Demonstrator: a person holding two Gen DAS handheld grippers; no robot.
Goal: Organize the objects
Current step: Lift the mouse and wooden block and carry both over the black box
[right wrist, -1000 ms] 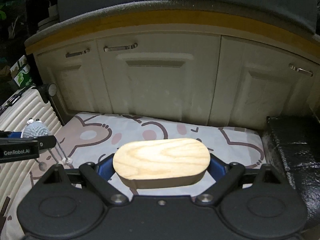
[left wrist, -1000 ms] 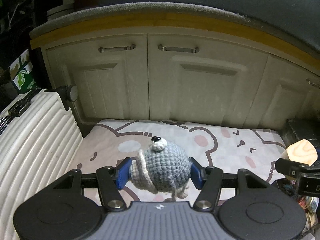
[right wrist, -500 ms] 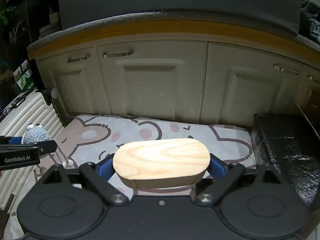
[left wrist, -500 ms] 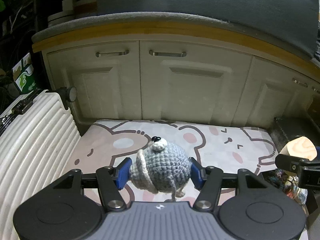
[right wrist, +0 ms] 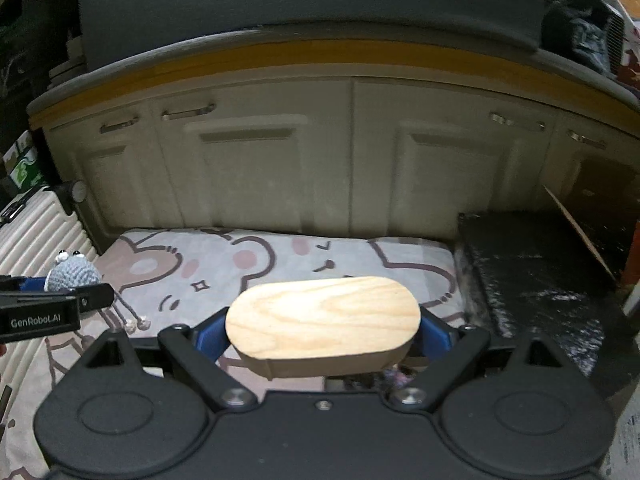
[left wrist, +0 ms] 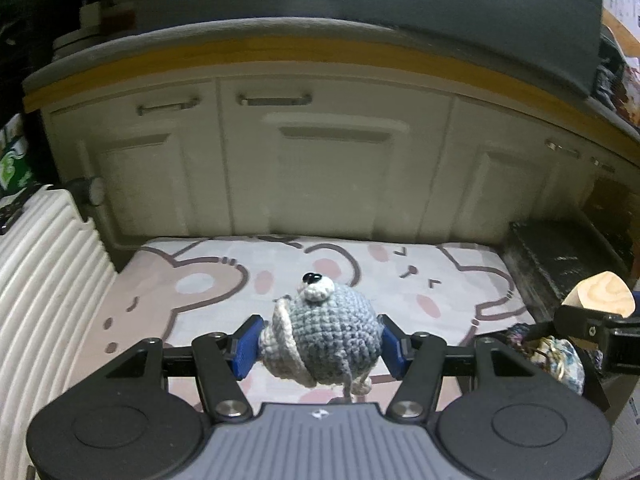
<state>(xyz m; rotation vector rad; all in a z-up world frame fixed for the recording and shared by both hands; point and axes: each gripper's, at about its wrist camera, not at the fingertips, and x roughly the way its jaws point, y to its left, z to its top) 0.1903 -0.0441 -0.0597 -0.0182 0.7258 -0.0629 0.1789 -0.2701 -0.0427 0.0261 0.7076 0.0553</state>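
From the left wrist view, the left tool (left wrist: 320, 346) pinches a grey crocheted round toy with a cream collar and a black bead eye (left wrist: 326, 340) between its blue pads (left wrist: 248, 346), holding it in the air above a pale mat printed with cartoon bear faces (left wrist: 208, 284). The toy's yarn legs dangle below it. Behind the mat stands a row of cream cabinet doors with metal bar handles (left wrist: 316, 172) under a yellow-edged grey top. A white ribbed suitcase (left wrist: 44, 280) lies along the mat's left edge, and a black box (left wrist: 560, 256) sits at its right. At the far right the right tool (left wrist: 588, 326) appears, with one end of a wooden block showing — below it lies a mottled knitted bundle (left wrist: 560, 364).

From the right wrist view, the right tool (right wrist: 322, 330) grips a flat oval block of pale wood (right wrist: 322, 314) by its two ends, lifted over the same mat (right wrist: 248, 264). The left tool (right wrist: 52, 300) shows at the left edge, clamped on the grey toy (right wrist: 72, 274), its legs hanging just above the mat. The black box (right wrist: 532, 272) lies to the right.
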